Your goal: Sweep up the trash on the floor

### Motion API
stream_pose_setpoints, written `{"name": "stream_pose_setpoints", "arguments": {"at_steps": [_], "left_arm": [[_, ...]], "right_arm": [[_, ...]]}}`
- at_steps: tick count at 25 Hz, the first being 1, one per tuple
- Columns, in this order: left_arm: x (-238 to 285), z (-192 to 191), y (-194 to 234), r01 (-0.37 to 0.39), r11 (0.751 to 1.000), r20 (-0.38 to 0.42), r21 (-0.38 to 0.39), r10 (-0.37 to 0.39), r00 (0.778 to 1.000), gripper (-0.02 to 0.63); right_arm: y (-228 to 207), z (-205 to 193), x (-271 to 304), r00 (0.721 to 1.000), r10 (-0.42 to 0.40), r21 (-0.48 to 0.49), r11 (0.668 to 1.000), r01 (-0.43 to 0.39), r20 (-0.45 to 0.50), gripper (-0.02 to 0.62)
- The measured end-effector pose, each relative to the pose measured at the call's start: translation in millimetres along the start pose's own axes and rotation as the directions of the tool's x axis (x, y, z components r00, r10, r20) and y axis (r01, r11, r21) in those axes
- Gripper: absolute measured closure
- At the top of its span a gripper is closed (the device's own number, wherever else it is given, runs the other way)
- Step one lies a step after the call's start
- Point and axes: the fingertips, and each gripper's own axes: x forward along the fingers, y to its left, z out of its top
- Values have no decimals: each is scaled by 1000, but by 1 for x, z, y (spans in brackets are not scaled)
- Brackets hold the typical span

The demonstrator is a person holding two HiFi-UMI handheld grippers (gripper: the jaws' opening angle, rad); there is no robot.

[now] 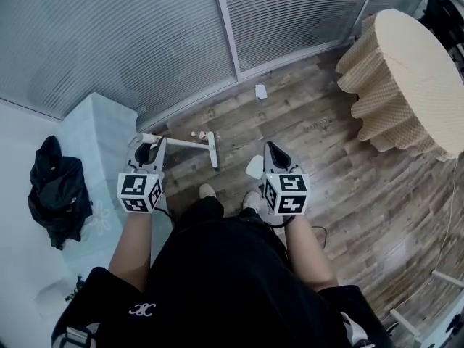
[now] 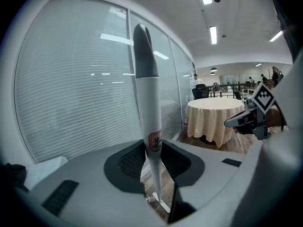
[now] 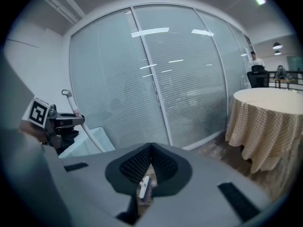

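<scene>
A white broom handle (image 2: 147, 103) is being gripped by the left gripper (image 1: 150, 149). In the left gripper view its jaws are being held only as far apart as the handle is thick, and the dark pads are being pressed on both sides of it just below a small red label (image 2: 155, 141). The handle is being held tilted, running down and away from the person to the broom head (image 1: 212, 151). This short white bar is being rested on the wooden floor (image 1: 319, 165) near the foot of the blind-covered glass wall (image 1: 145, 35).

The right gripper (image 1: 274, 158) is being held level with the left one and well apart from it, on the side toward the nearest edge of the table (image 1: 377, 114). Its jaws are being kept almost together. A small white piece (image 3: 143, 187) is being pinched in the narrow gap between them, though what it belongs to cannot be told.

The trash is being seen on the floor. A white paper scrap (image 1: 261, 90) is lying close to the glass wall, well off the table's edge on the person's left of it. A few small pale bits (image 1: 197, 134) are lying just beside the broom head, farther still from that edge. The round table is being covered by a checked cloth (image 1: 428, 56) that is hanging over its edge toward the floor.
</scene>
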Motion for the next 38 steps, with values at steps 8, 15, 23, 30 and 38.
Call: {"name": "stream_pose_setpoints", "arguments": {"at_steps": [8, 15, 23, 30, 38], "left_arm": [[54, 3, 34, 39, 998, 3, 45, -39, 999, 504], [86, 0, 97, 94, 991, 5, 100, -95, 995, 500], [110, -6, 184, 79, 987, 35, 140, -85, 996, 497], [146, -49, 212, 131, 962, -49, 238, -123, 991, 499], [207, -113, 207, 285, 914, -216, 289, -228, 949, 502]], "right_arm": [[-29, -4, -2, 991, -126, 16, 992, 126, -36, 581], [-14, 3, 15, 976, -206, 45, 977, 210, -73, 581], [25, 2, 59, 962, -231, 18, 971, 236, -146, 581], [41, 5, 88, 950, -257, 35, 963, 267, -178, 581], [50, 6, 98, 920, -339, 23, 936, 350, -198, 581]]}}
